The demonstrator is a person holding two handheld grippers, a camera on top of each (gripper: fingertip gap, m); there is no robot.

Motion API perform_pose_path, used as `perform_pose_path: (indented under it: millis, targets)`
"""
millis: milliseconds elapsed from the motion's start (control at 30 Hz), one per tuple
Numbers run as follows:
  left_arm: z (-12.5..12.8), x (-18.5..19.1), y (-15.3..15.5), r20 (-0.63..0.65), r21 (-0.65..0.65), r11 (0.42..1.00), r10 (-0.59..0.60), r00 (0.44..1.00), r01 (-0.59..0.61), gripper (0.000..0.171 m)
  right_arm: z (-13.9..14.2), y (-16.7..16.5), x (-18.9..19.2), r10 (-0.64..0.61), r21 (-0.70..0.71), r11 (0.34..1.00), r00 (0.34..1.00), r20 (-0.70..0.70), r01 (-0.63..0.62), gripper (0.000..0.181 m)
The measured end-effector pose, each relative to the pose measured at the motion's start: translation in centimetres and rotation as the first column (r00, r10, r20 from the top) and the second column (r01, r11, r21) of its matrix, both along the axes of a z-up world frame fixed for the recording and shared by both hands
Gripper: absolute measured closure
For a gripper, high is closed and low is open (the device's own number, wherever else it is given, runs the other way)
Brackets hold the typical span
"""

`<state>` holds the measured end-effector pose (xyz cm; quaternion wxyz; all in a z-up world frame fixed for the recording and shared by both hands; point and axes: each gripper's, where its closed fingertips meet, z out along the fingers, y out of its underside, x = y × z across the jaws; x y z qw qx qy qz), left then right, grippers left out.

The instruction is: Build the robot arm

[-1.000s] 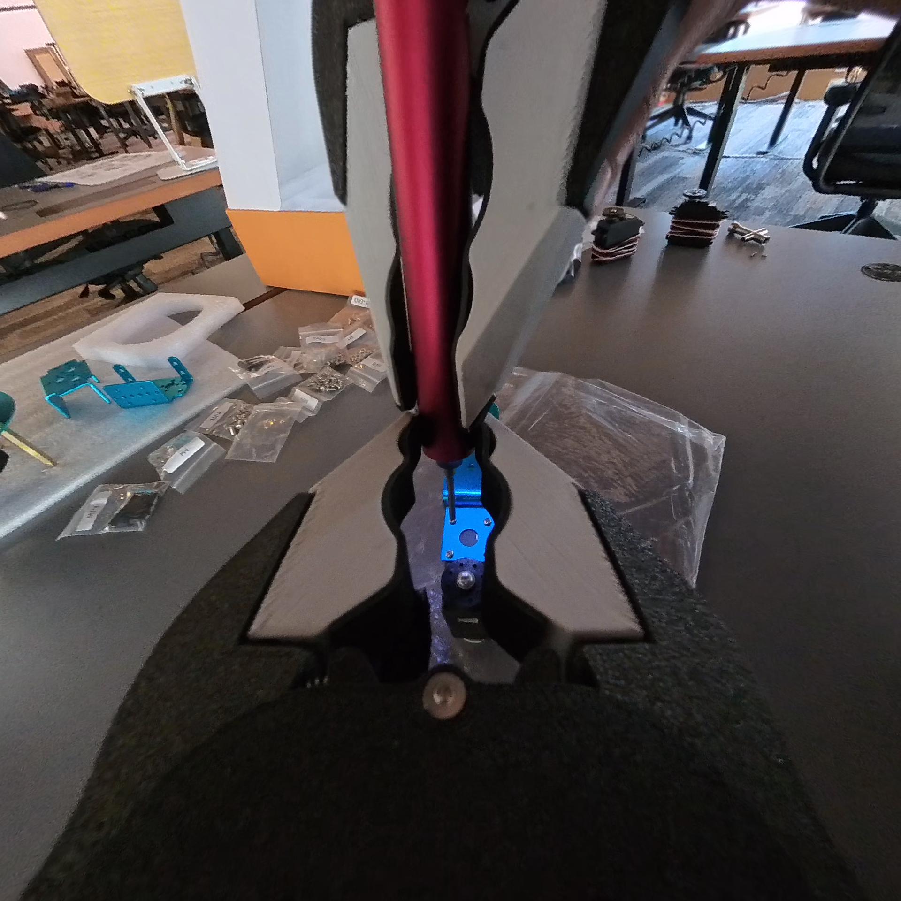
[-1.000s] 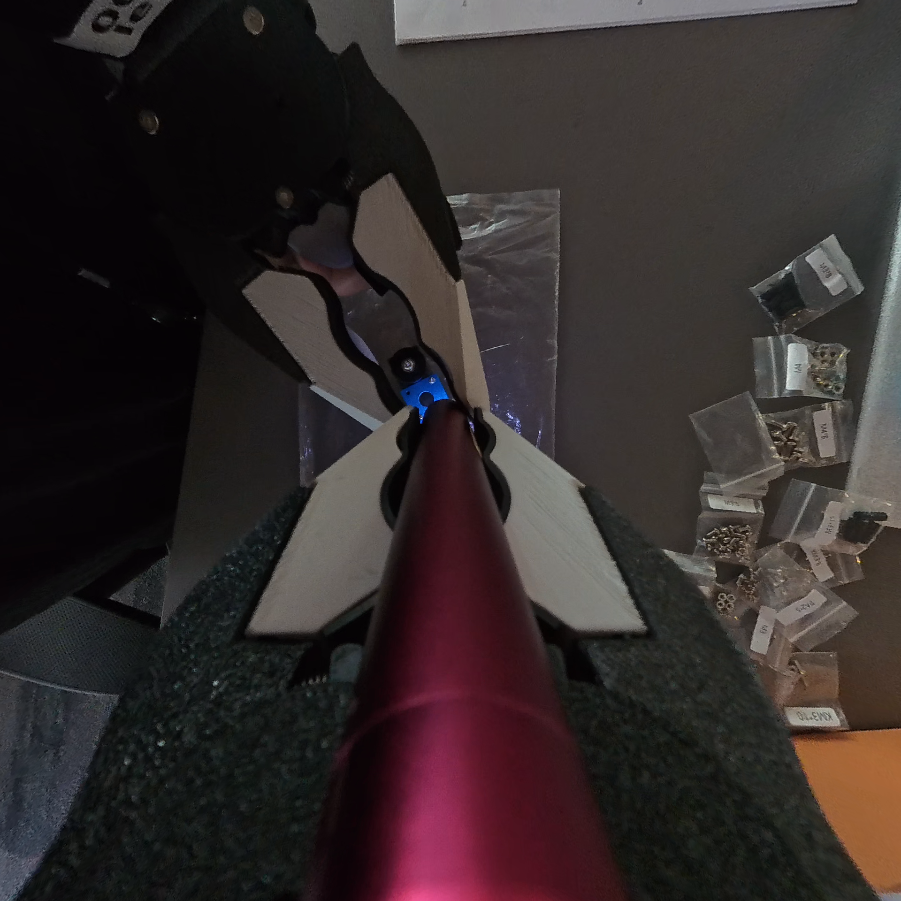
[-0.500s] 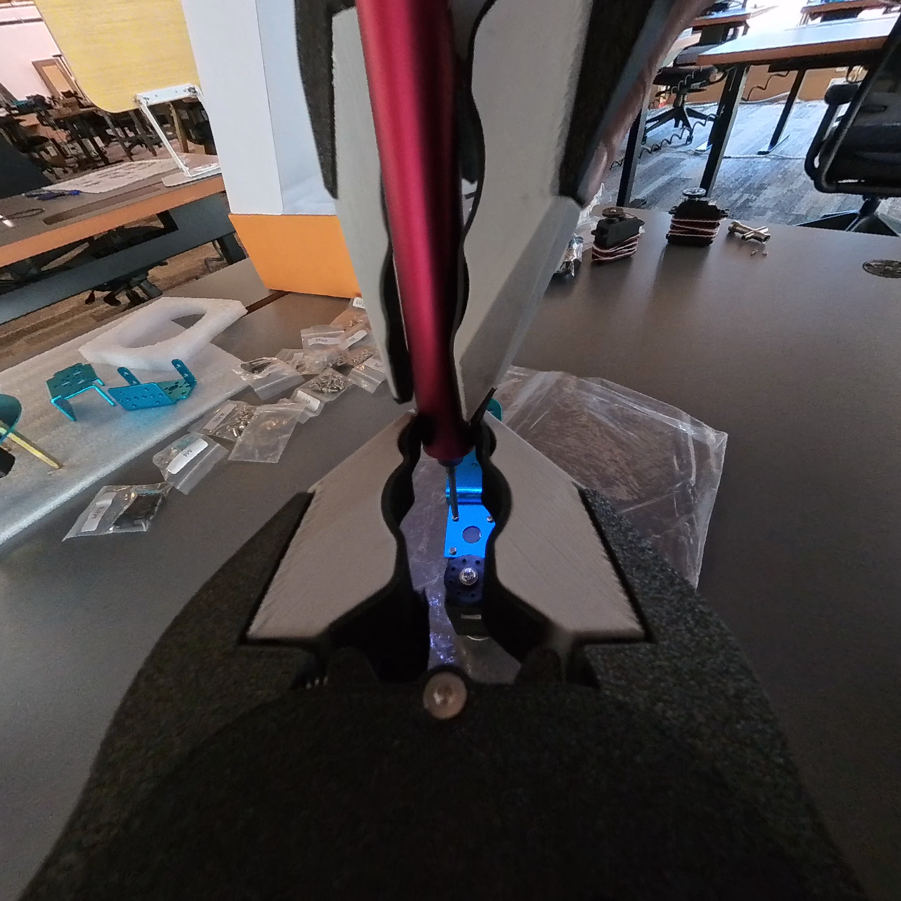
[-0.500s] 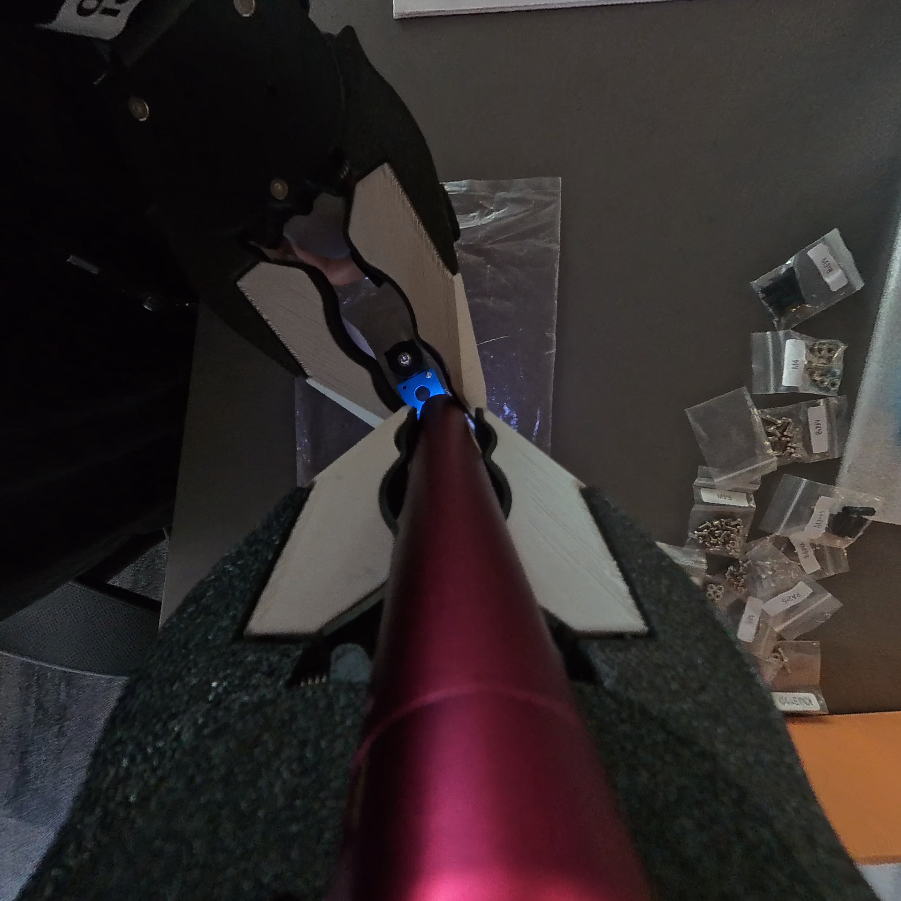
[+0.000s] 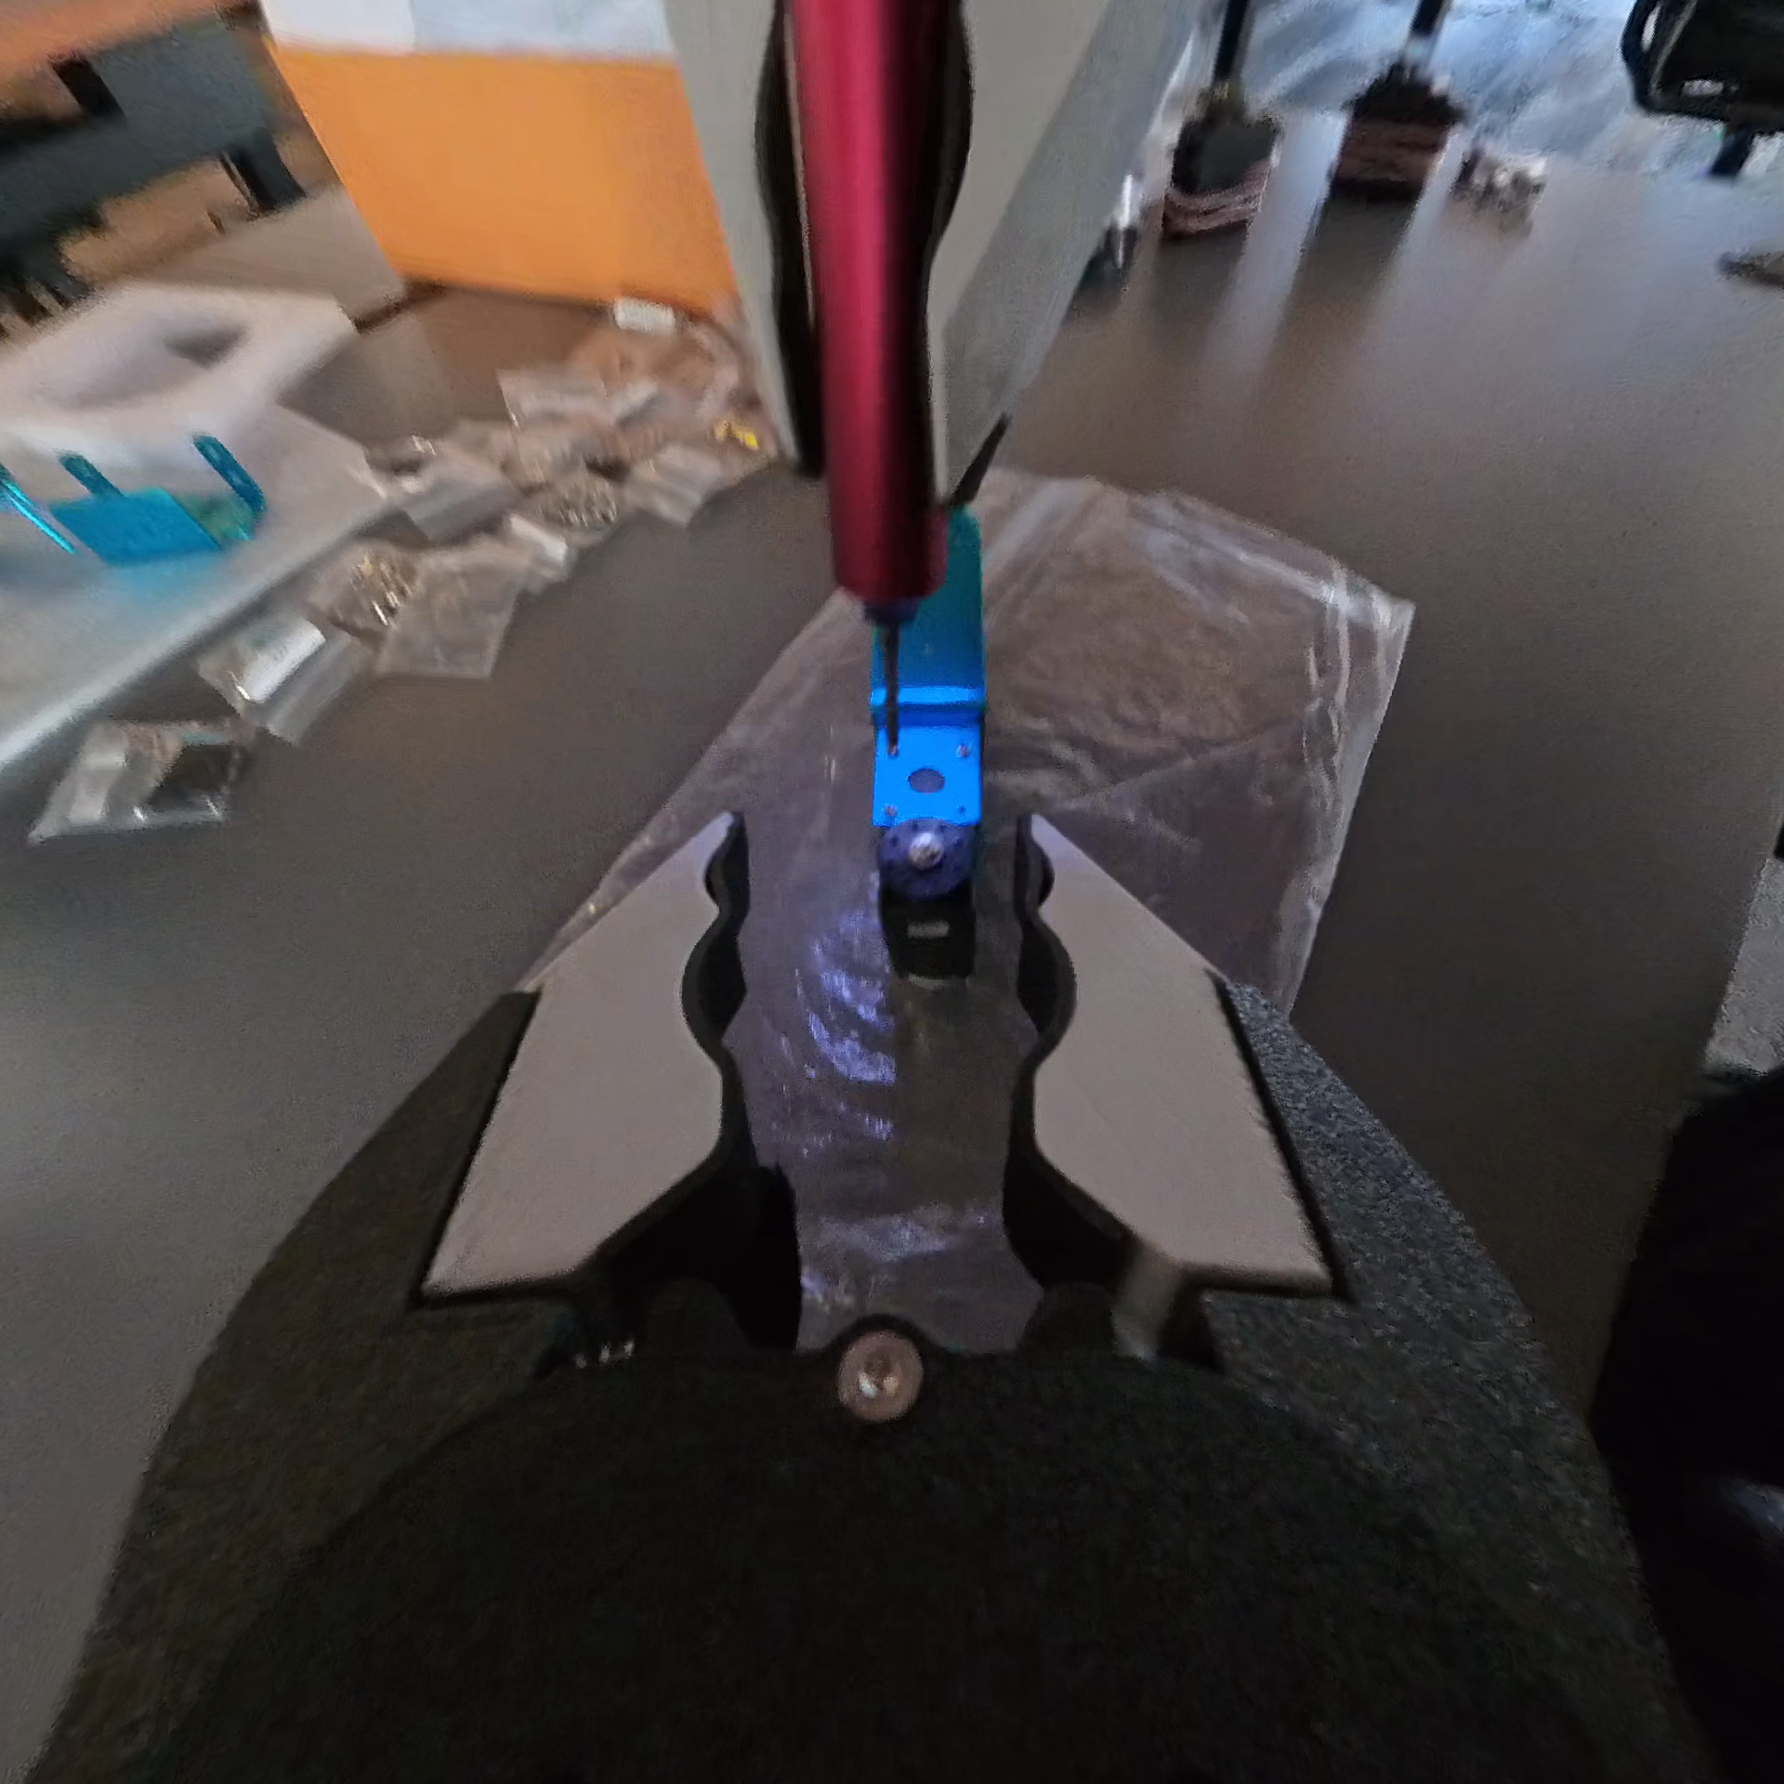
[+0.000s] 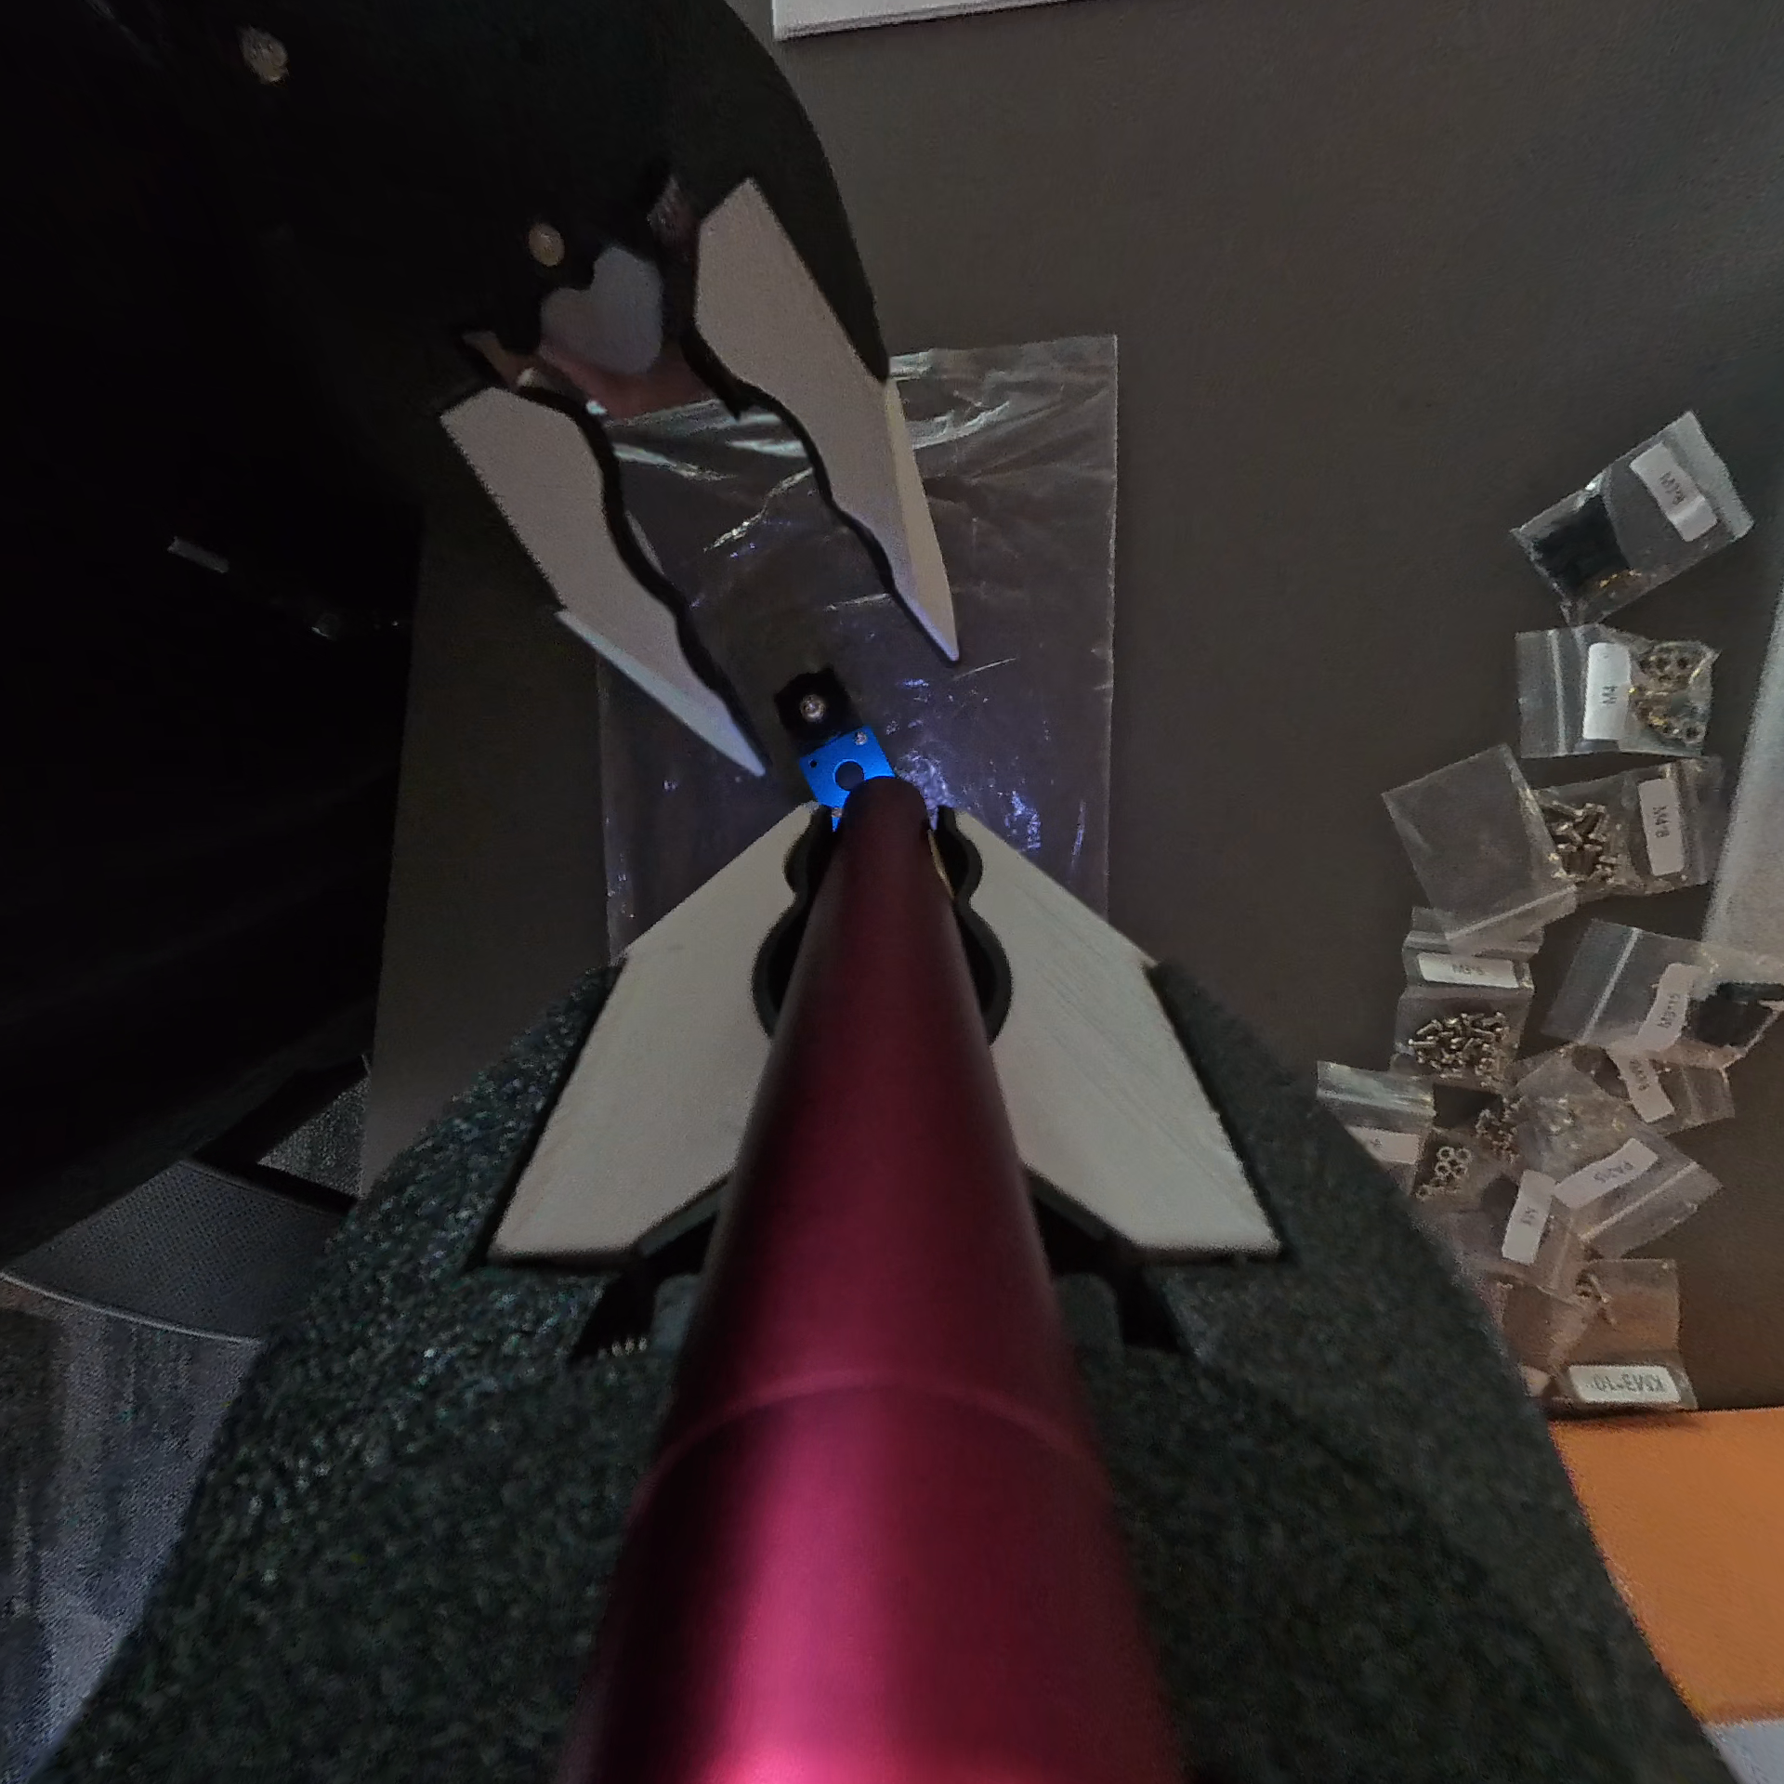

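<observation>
A blue metal bracket point(image 5: 925, 763) fixed to a small black servo point(image 5: 929, 927) stands on a clear plastic bag point(image 5: 1158, 676). My left gripper point(image 5: 878, 830) is open; its fingers flank the servo without touching it. My right gripper point(image 6: 874, 821) is shut on a red screwdriver point(image 6: 869, 1255), which comes down from above in the left wrist view point(image 5: 874, 290) with its thin tip on the bracket's top face. The right wrist view shows the bracket point(image 6: 845, 772), the servo point(image 6: 811, 705) and the open left gripper point(image 6: 854, 710) beyond the screwdriver.
Several small bags of screws point(image 6: 1593, 965) lie right of the plastic bag point(image 6: 1014, 483) and show at the left in the left wrist view point(image 5: 463, 579). Blue brackets point(image 5: 145, 512) and white foam point(image 5: 145, 357) lie far left. Two servos point(image 5: 1216, 174) and an orange box point(image 5: 541, 164) stand at the back. The gap from one gripper's tips to the other's is roughly 6 cm.
My left gripper has opened, let go of the servo and bracket, and drawn back from them. The right gripper still holds the screwdriver tip on the bracket.
</observation>
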<state>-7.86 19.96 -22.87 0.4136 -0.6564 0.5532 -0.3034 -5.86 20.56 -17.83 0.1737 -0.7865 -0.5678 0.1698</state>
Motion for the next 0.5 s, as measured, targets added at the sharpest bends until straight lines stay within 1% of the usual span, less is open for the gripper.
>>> perform_pose_path:
  millis: [67, 133, 200, 300, 400, 500]
  targets:
    - [-1.2, -0.2, 0.1, -0.045, -0.008, 1.0, -0.015, 0.999, 0.014, 0.129, 0.0, -0.1, -0.1, -0.01, 0.017, 1.0, 1.0, 0.018, 0.01, 0.16]
    - [-2.1, 0.2, -0.4, -0.08, -0.021, 0.998, -0.057, 0.995, 0.056, 0.139, 0.0, -0.2, -0.2, -0.015, 0.033, 0.999, 0.999, 0.044, 0.013, 0.158]
    - [-1.9, 0.7, -0.7, -0.075, 0.0, 0.997, -0.078, 0.994, 0.078, 0.15, 0.0, -0.1, -0.3, -0.025, 0.038, 0.999, 0.998, 0.052, 0.023, 0.159]
    - [-2.0, 0.9, -0.4, -0.089, 0.02, 0.997, -0.074, 0.993, 0.076, 0.148, 0.0, 0.2, -0.3, -0.052, 0.02, 0.998, 0.998, 0.039, 0.051, 0.16]
    - [-2.0, 0.8, -0.4, -0.078, -0.015, 0.996, -0.083, 0.993, 0.083, 0.149, 0.0, 0.3, -0.4, -0.054, 0.009, 0.999, 0.998, 0.025, 0.054, 0.159]
    - [-2.0, 0.9, -0.5, -0.084, 0.012, 0.996, -0.086, 0.993, 0.088, 0.149, 0.0, 0.3, -0.4, -0.057, -0.003, 0.998, 0.998, 0.036, 0.057, 0.16]
